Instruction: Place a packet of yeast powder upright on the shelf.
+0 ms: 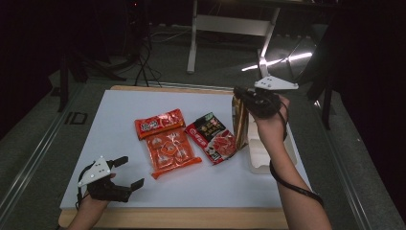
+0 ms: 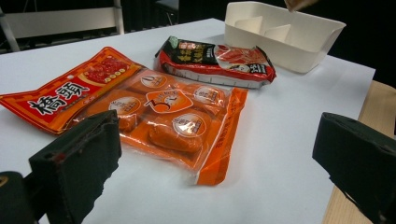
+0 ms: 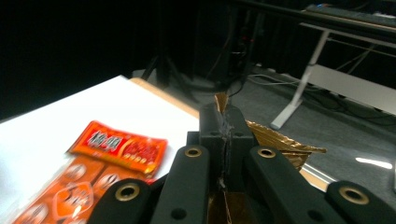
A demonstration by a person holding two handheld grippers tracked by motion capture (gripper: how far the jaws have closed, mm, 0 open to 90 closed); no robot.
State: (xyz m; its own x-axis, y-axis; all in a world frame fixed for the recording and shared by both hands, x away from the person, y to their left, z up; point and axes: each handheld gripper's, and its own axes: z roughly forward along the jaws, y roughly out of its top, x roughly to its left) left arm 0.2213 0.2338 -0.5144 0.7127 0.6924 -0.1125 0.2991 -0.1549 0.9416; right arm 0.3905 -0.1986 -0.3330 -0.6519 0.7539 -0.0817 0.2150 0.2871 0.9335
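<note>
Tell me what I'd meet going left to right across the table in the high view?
Left gripper → orange snack pack → red-and-black snack packet → gold foil packet, held in the right gripper → white divided tray.

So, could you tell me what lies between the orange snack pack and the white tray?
In the high view, a red-and-black packet lies flat between the orange snack pack and the white tray.
</note>
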